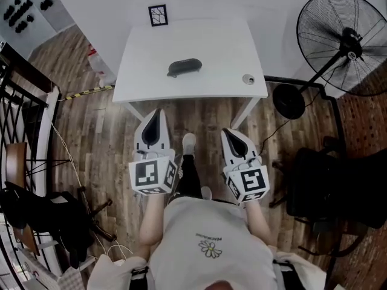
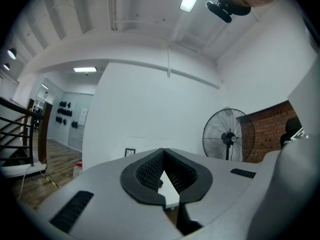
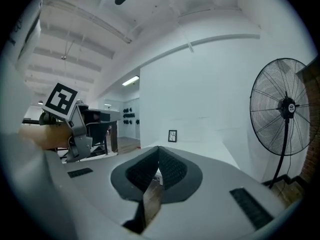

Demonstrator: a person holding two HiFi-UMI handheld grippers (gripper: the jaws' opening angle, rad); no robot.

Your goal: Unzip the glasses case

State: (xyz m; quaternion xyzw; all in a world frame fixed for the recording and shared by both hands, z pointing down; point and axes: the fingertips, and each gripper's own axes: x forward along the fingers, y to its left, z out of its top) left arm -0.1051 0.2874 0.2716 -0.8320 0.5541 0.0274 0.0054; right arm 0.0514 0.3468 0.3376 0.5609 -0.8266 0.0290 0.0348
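Dark, oblong, rounded glasses case (image 1: pixel 184 67) lies on the white rectangular table (image 1: pixel 211 44), about mid-top. A small round silvery object (image 1: pixel 248 78) sits near the right front corner, well apart from it. The case's long axis runs left to right, close to parallel with the table's near edge, the right end a touch farther back. Zip pull not made out in the head view; too small to say which end it sits at. Both grippers are short of the table, over the wooden plank floor (image 1: pixel 109 132), with the case ahead of and between them. Left gripper (image 1: pixel 159 112) is the nearer of the two, its tip just short of the near edge and a little left of the case. Right gripper (image 1: pixel 226 131) is farther back and farther off to the side. Both are held level, pointing forward at the table, forearms close in to the body. Left gripper's pads are closed tip to tip with nothing between them; only a sliver of table top shows through the gap behind the tips. Right gripper is likewise pressed together and empty. Judgement: unzipping not begun. The approach probably calls for a reach forward over the edge, one gripper to pin the case, the other to find the pull and run it along that left-right axis.
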